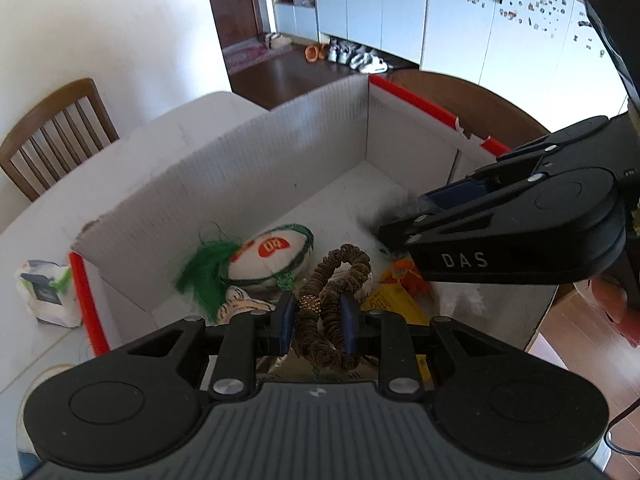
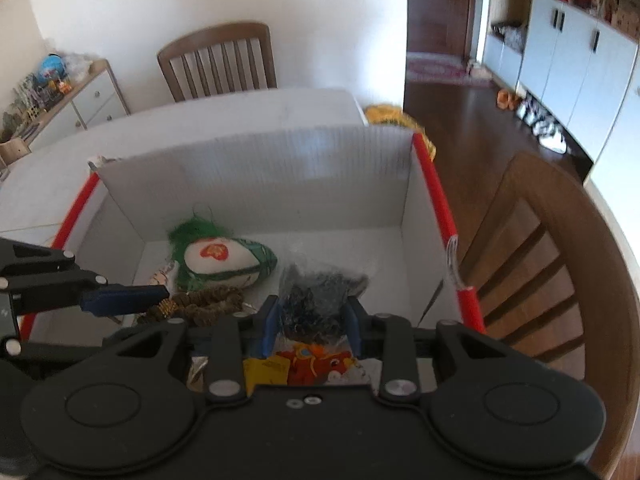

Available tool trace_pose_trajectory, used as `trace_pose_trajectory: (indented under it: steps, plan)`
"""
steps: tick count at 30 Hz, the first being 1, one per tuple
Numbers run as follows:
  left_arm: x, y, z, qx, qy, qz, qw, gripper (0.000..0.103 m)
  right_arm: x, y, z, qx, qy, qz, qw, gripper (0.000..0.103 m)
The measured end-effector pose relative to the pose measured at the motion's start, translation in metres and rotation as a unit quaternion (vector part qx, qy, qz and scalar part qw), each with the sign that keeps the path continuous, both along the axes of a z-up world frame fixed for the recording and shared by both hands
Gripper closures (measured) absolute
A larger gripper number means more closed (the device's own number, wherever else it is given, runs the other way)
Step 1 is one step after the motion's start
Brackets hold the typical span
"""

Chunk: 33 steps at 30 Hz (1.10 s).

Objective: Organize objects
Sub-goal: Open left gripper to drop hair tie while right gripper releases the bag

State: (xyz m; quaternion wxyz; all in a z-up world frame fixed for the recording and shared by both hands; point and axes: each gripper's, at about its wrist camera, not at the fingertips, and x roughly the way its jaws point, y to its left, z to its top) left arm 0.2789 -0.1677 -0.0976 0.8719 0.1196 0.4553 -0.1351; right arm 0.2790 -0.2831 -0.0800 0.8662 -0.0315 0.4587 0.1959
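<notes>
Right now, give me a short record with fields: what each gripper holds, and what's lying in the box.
left gripper: shut on brown scrunchie
right gripper: shut on black mesh bundle
container: white cardboard box with red edges, on the table
in box: green-tasselled pouch, orange toy packet

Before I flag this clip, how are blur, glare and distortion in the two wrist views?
Left wrist view: the brown scrunchie between the left tongs is sharp; the right tongs have a smeared dark blur at their tip; fisheye bends the box wall. Right wrist view: softer overall; the dark bag between the right tongs is indistinct; window glare washes the box wall.
</notes>
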Motion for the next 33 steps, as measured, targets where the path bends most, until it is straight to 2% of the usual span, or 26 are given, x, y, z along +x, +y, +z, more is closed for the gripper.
trace_pose_trajectory:
  steps: [10, 13, 16, 20, 26, 28, 29, 33]
  plan:
    - [0.005, 0.000, -0.009, -0.007, 0.026, -0.004, 0.9996, 0.079, 0.002, -0.002, 0.001, 0.006, 0.010, 0.000, 1.000, 0.068]
    - [0.005, -0.002, -0.010, -0.009, 0.028, -0.006, 0.9996, 0.079, 0.004, -0.002, 0.005, 0.012, 0.007, -0.002, 1.000, 0.066]
    - [0.005, -0.002, -0.009, -0.014, 0.029, -0.003, 0.9995, 0.079, 0.003, -0.003, 0.008, 0.013, 0.002, -0.005, 1.000, 0.059]
    - [0.004, -0.001, -0.008, -0.017, 0.027, -0.004, 0.9995, 0.077, 0.001, -0.007, 0.008, 0.018, 0.003, -0.013, 1.000, 0.059]
    - [0.000, 0.000, -0.002, -0.022, 0.017, -0.003, 0.9996, 0.067, -0.006, -0.010, 0.015, 0.027, -0.004, -0.016, 1.000, 0.058]
    - [-0.003, 0.002, 0.002, -0.025, 0.008, 0.001, 0.9996, 0.052, -0.010, -0.011, 0.019, 0.032, -0.007, -0.015, 0.999, 0.057]
    - [-0.004, 0.003, 0.004, -0.028, 0.004, 0.002, 0.9996, 0.049, -0.011, -0.012, 0.021, 0.033, -0.009, -0.015, 0.999, 0.057]
    - [-0.009, 0.006, 0.013, -0.033, -0.007, 0.002, 0.9994, 0.047, -0.018, -0.014, 0.030, 0.042, -0.018, -0.014, 0.999, 0.056]
